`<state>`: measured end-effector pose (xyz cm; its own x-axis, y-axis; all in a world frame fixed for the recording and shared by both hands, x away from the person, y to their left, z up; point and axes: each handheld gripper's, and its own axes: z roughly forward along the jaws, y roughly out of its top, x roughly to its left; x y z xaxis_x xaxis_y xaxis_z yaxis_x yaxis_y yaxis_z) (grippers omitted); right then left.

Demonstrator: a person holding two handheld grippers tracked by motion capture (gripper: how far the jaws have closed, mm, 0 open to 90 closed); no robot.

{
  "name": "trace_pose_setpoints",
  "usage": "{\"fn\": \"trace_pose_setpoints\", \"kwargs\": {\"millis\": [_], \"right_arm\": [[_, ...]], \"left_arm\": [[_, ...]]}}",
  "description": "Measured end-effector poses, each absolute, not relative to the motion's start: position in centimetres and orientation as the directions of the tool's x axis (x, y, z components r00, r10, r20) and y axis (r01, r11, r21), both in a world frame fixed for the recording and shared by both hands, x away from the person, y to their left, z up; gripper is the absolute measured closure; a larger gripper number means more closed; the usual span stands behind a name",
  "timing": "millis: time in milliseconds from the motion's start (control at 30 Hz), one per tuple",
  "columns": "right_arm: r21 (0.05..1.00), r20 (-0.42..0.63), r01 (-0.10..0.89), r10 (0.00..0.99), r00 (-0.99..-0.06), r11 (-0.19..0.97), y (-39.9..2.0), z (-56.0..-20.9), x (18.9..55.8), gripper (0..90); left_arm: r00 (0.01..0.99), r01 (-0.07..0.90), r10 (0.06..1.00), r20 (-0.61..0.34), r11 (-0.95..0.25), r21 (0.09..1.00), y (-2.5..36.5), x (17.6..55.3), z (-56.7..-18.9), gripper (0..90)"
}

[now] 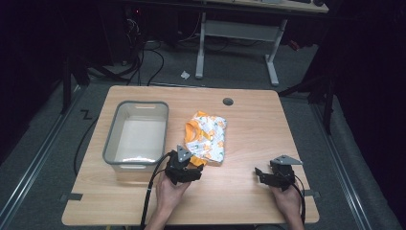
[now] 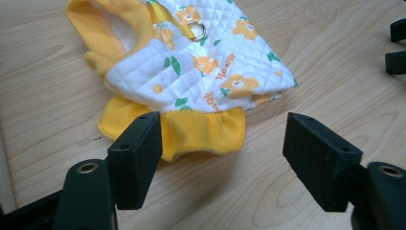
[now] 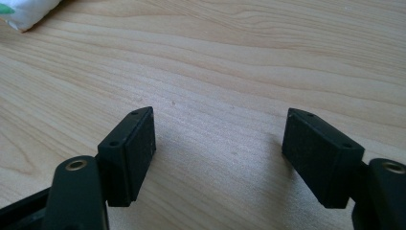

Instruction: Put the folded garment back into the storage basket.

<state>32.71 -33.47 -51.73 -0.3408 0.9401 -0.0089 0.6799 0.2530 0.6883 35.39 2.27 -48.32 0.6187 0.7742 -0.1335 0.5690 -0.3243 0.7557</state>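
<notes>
1. So we're at a wooden table with a small quilted garment lying around the middle, white with orange flowers and yellow trim.
2. Our left gripper sits just at the garment's near edge, jaws spread wide, nothing between them. The yellow ruffle hem lies right ahead of the gap, and a metal ring shows farther up the fabric.
3. Our right gripper is well off to the right near the table's near edge, jaws apart too, over bare wood.
4. Left of the garment sits a clear plastic bin, apart from it.
</notes>
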Motion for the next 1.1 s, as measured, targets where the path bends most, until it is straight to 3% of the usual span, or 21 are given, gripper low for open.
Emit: {"fn": "trace_pose_setpoints", "kwargs": {"millis": [533,667,1100], "right_arm": [[0.688,-0.011,0.679,0.94,-0.342,0.255,-33.5,-51.7,32.7,27.4],[0.688,-0.01,0.68,0.94,-0.342,0.254,-33.5,-51.7,32.7,27.4],[0.689,-0.01,0.679,0.94,-0.341,0.254,-33.5,-51.7,32.7,27.4]], "left_arm": [[0.605,0.573,0.785,-0.132,-0.315,0.757,1.7,37.2,-47.8,29.7],[0.59,0.614,0.789,-0.171,-0.301,0.73,1.7,38.0,-48.1,32.8],[0.584,0.638,0.793,-0.175,-0.315,0.702,1.3,39.9,-47.6,22.2]]}}
